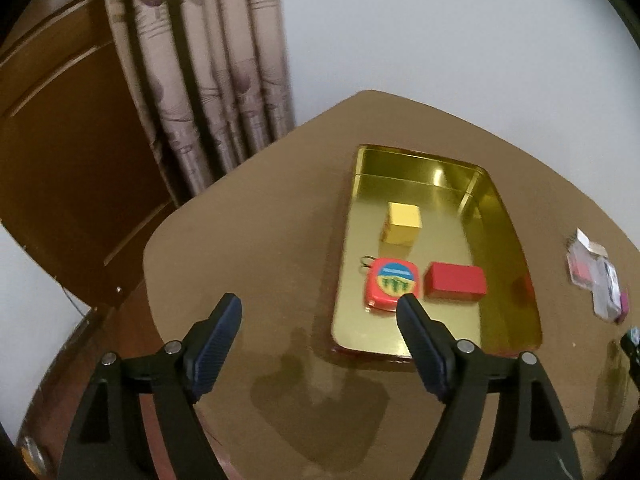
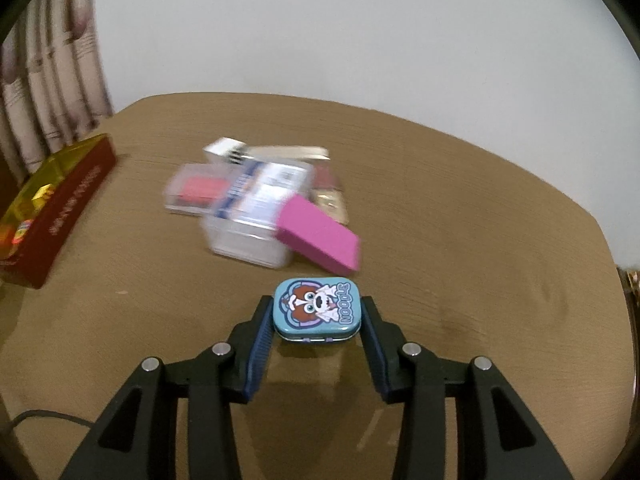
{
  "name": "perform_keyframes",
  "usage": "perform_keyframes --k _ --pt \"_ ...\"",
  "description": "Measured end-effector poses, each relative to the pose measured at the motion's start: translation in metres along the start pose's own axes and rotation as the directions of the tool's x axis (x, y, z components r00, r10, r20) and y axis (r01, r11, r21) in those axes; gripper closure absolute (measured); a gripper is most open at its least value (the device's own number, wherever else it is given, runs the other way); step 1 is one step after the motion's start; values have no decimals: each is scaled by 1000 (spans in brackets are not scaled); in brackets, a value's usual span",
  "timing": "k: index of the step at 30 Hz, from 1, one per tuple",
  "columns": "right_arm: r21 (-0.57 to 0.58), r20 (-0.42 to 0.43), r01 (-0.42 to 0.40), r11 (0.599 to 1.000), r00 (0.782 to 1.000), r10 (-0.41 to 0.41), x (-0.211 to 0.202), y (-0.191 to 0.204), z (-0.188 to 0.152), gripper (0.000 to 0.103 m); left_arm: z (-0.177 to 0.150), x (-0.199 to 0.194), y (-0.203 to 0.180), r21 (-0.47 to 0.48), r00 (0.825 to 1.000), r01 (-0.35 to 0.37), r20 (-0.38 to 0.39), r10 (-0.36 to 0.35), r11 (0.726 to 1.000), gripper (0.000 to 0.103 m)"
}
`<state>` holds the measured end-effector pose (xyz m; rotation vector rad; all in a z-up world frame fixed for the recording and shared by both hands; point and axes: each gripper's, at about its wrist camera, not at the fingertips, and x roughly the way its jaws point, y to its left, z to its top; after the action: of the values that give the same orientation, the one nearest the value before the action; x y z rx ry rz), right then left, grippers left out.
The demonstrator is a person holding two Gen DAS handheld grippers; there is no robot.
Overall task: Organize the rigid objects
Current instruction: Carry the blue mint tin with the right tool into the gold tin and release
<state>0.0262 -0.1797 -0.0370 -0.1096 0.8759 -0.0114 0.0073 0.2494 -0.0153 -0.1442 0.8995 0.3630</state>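
Note:
A gold-lined tin tray with red outer walls lies on the brown table. In it sit a yellow box, a red box and a red tape measure with a round blue and yellow label. My left gripper hangs open and empty over the table, just left of the tray's near corner. In the right wrist view my right gripper is shut on a small blue tin marked NOODLE, lifted off the table. The tray shows at that view's left edge.
A loose pile lies mid-table: clear plastic cases, a pink box, a white block and a gold-coloured piece. The same pile shows right of the tray. A curtain and wooden door stand behind. A cable trails at the near left.

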Motion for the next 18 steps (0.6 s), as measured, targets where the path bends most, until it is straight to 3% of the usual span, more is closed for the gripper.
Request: perform_keyframes --k 10,18 --pt "-174 22 -142 974 989 148 -9 106 36 61 3 8 28 -105 999 -37 -23 35 994 26" --pt "-297 32 -256 920 960 278 -29 206 62 61 6 10 37 -119 998 -61 -32 57 991 26"
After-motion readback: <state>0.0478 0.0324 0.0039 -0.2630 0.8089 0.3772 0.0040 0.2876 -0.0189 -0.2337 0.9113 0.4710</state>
